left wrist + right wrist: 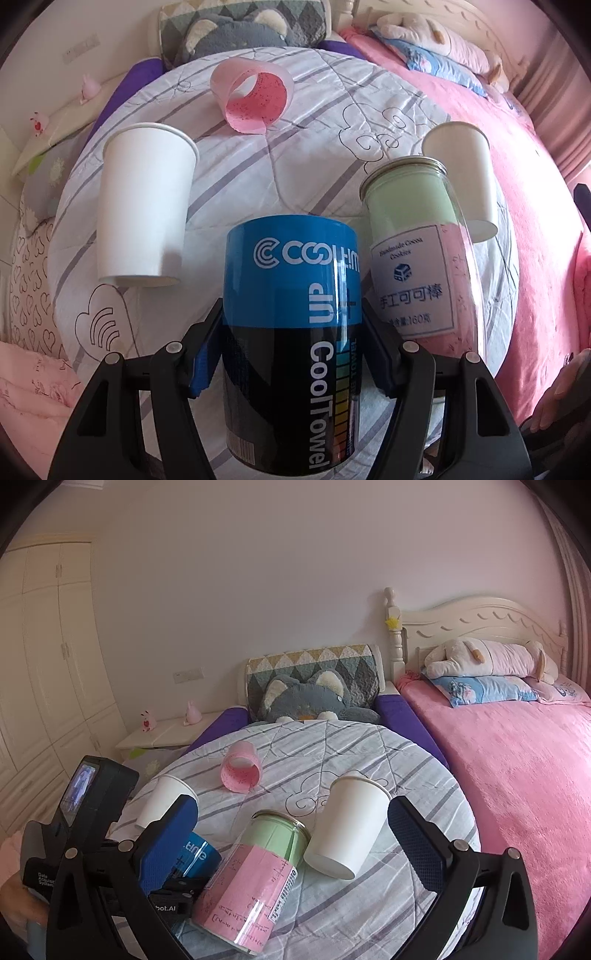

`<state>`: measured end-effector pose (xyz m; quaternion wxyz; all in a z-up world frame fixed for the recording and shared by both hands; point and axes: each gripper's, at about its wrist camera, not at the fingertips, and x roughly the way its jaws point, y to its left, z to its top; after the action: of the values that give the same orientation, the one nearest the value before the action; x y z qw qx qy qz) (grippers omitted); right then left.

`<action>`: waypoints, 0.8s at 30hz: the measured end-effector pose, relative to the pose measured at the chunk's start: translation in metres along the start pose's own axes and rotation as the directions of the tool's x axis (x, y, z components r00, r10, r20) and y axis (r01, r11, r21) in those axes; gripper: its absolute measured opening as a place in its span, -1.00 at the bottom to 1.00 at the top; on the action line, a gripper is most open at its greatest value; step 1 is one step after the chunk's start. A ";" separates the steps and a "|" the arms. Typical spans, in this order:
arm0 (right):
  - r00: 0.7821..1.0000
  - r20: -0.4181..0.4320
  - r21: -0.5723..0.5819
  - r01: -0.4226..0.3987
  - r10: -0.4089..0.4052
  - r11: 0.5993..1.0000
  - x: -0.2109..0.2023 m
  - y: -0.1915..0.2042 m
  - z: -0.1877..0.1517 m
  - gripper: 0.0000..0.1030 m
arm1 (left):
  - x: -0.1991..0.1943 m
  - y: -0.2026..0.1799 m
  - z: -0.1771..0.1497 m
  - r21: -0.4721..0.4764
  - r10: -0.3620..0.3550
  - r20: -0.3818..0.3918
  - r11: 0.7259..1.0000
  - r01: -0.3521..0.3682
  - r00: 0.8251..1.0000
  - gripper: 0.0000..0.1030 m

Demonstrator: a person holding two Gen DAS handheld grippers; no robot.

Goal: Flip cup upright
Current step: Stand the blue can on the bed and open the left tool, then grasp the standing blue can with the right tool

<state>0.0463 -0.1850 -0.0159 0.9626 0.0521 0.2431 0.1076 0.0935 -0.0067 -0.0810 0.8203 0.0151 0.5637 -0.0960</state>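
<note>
My left gripper (291, 350) is shut on a blue and black "Cool Towel" can (291, 332), lying lengthwise between the fingers on the striped quilt (295, 147); the can's blue end shows in the right wrist view (197, 853). Two white paper cups lie on their sides, one at the left (144, 210) (162, 801) and one at the right (469, 177) (349, 827). A pink cup (255, 98) (240, 768) lies on its side farther back. My right gripper (291, 853) is open, above a clear jar (251, 875) with pink and green inside.
The clear jar (413, 251) lies just right of the can. A grey plush toy (310, 701) and pillow sit at the quilt's head. A pink bed (517, 768) with a plush (491, 657) is at the right. A nightstand (166, 731) stands at the left.
</note>
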 end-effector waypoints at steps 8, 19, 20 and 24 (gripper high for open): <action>0.999 -0.053 0.024 0.003 -0.001 1.000 0.020 -0.009 -0.007 1.00 | -0.002 0.011 0.002 -0.038 0.036 0.019 0.999 -0.035 0.999 0.36; 0.998 -0.049 0.040 -0.027 0.029 0.999 0.003 0.009 -0.003 1.00 | -0.046 0.017 -0.020 -0.030 0.056 0.142 0.998 -0.052 0.988 0.74; 0.998 -0.046 0.035 -0.030 0.032 0.999 0.001 0.014 -0.002 1.00 | -0.054 0.019 -0.024 -0.033 0.057 0.162 0.998 -0.053 0.985 0.75; 0.999 -0.034 -0.003 -0.040 0.040 0.999 -0.011 0.038 0.002 1.00 | -0.078 0.030 -0.042 -0.060 0.092 0.230 0.995 -0.080 0.969 0.80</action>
<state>0.0307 -0.1507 -0.0036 0.9560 0.0536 0.2582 0.1283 0.0329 0.0390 -0.0267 0.8842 0.0077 0.4646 -0.0474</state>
